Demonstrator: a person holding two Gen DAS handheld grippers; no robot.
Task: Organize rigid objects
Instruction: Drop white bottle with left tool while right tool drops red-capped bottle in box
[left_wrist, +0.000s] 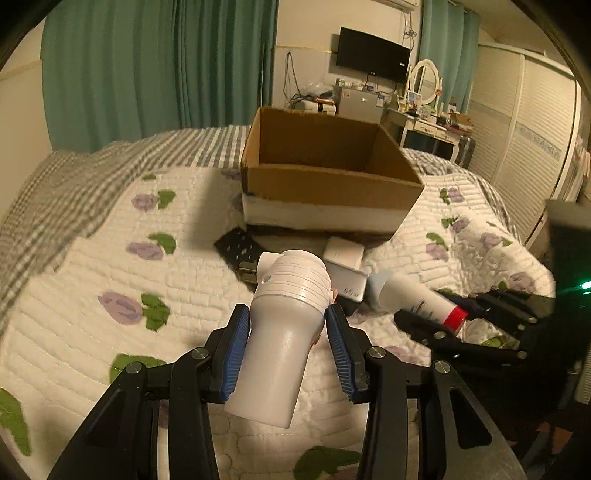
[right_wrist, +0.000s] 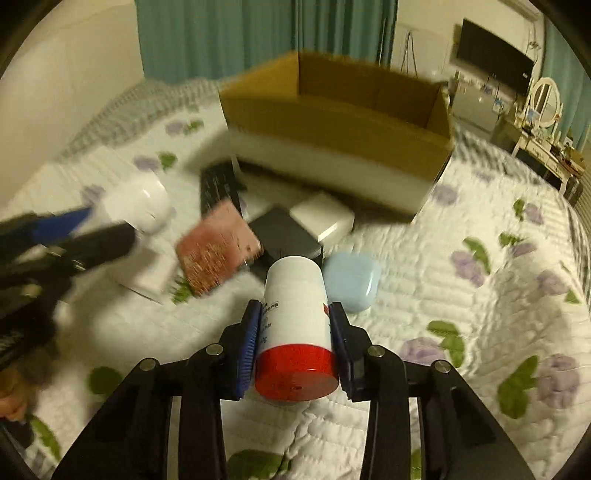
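cardboard box (left_wrist: 325, 173) lies straight ahead of both grippers, open side up, resting on the quilted bed (left_wrist: 92, 258) beyond a small pile of loose items. judged from the layout, the coming move is a forward carry over the near wall of the box, then a release inside.

left gripper (left_wrist: 288, 325): clenched on the white bottle (left_wrist: 280, 339), blue pads against its body just below the ribbed cap. the long axis of the bottle runs along the fingers, cap end tilted forward toward the box, base toward the camera.

right gripper (right_wrist: 295, 332): clenched on the red-capped canister (right_wrist: 295, 332), pads on both sides of the white body. long axis again along the fingers — red cap toward the camera, plain end toward the box.

both loads sit clear of the bed. neither gripper is plainly nearer to the box; the right wrist view is motion-blurred, so fine spacing cannot be told.

between grippers and box lie a pale blue case (right_wrist: 351, 280), a pink card (right_wrist: 218, 251), a white box (right_wrist: 321, 218) and a dark flat item (right_wrist: 284, 236) — the carry path passes above them.
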